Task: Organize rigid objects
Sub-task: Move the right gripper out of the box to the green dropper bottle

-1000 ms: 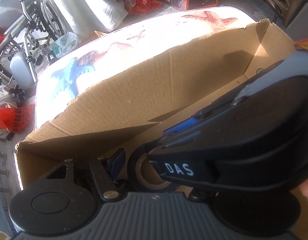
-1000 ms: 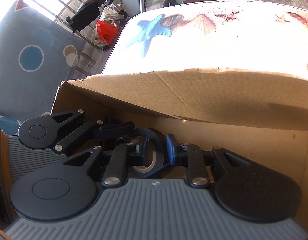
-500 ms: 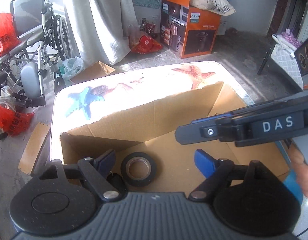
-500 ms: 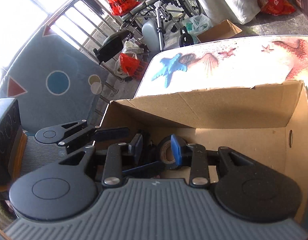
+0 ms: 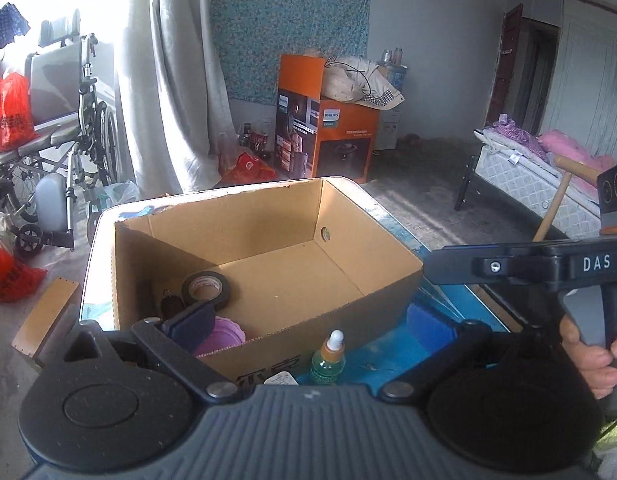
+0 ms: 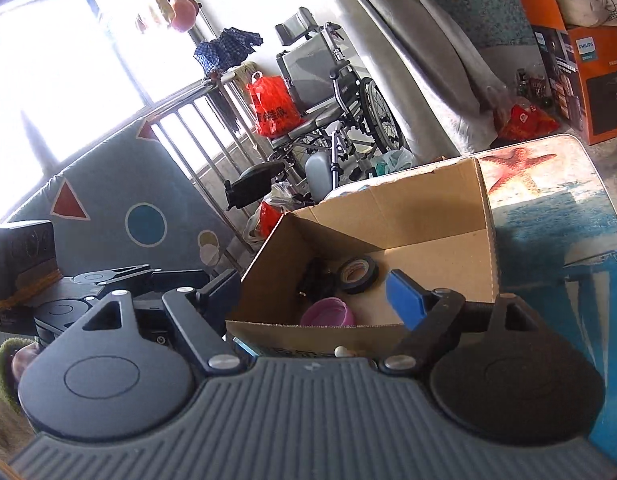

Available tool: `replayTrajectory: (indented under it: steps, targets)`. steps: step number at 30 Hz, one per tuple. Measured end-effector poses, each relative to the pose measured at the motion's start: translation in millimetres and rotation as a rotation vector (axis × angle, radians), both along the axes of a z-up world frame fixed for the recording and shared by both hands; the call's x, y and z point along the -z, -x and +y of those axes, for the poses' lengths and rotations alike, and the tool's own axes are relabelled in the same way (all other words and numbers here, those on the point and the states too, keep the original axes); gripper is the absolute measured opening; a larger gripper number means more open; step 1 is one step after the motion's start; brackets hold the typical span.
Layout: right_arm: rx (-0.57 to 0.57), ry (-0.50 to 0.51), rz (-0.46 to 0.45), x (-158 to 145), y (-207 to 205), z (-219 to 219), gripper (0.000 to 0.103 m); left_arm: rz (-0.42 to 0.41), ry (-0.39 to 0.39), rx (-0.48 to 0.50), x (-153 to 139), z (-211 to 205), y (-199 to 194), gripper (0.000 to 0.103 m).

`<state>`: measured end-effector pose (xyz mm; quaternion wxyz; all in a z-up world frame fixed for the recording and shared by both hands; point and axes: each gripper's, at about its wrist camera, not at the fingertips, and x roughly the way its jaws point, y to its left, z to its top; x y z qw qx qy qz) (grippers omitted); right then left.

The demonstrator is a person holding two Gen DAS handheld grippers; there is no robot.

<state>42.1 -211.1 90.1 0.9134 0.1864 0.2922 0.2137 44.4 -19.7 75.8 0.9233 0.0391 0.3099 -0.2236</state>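
Note:
An open cardboard box [image 5: 268,220] stands on the sea-print table [image 6: 548,216]. Inside it, near the left wall, lie a black tape roll [image 5: 206,290], a purple lid [image 5: 222,336] and a small dark object [image 5: 170,304]. A green dropper bottle [image 5: 327,358] stands on the table just in front of the box. My left gripper [image 5: 308,320] hovers above the box's near edge, its jaws opening wide with nothing held between them. My right gripper [image 6: 313,296] hangs back from the box too, its jaws opening and empty. The tape roll [image 6: 358,275] lies free beyond its fingers.
A hand holds the right gripper's handle [image 5: 588,344] at the right of the box. Past the table are a wheelchair [image 5: 64,140], an orange appliance carton [image 5: 328,136], a curtain and a bed [image 5: 548,176]. A padded panel [image 6: 108,208] and railing stand on the left.
Both grippers have pulled back and up out of the box. The right jaws, shut around the tape roll's wall before, have spread wide and left the roll lying in the box. The left jaws widened too.

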Motion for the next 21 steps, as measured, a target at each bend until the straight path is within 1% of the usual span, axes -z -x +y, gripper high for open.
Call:
replayTrajectory:
  steps: [2,3,4,6,9,12,14,16,18,21]
  targets:
    - [0.019,0.05,0.003,10.0,14.8,5.3,0.093,0.011,-0.005,-0.016,17.1,-5.5,10.7,0.103]
    - [0.025,0.081,0.006,15.2,20.6,9.0,0.096,0.034,-0.001,-0.022,29.2,-4.9,14.8,0.103]
    - [0.04,0.114,0.009,20.5,23.2,12.7,0.102,0.057,0.007,-0.023,37.7,-6.2,15.9,0.103]
    - [0.064,0.188,0.017,31.0,29.5,19.0,0.102,0.124,0.027,-0.032,56.5,-6.7,14.4,0.103]
    - [0.108,0.292,0.032,44.2,30.2,25.9,0.102,0.171,0.052,-0.029,73.6,-6.4,13.7,0.103]
    - [0.144,0.369,0.036,52.2,28.7,30.9,0.102,0.149,0.062,-0.025,79.2,-8.9,16.7,0.103]
    - [0.154,0.418,0.025,55.2,27.3,32.5,0.102,0.135,0.066,-0.024,81.0,-12.1,18.9,0.103]
    - [0.185,0.486,0.002,55.8,25.4,34.7,0.102,0.134,0.087,-0.02,81.7,-14.2,19.1,0.103]
    - [0.217,0.542,-0.019,57.9,24.9,36.0,0.102,0.162,0.11,0.002,83.7,-16.8,16.0,0.103]
    - [0.228,0.585,-0.044,61.2,25.6,34.4,0.102,0.202,0.12,0.02,87.9,-21.6,9.2,0.103]
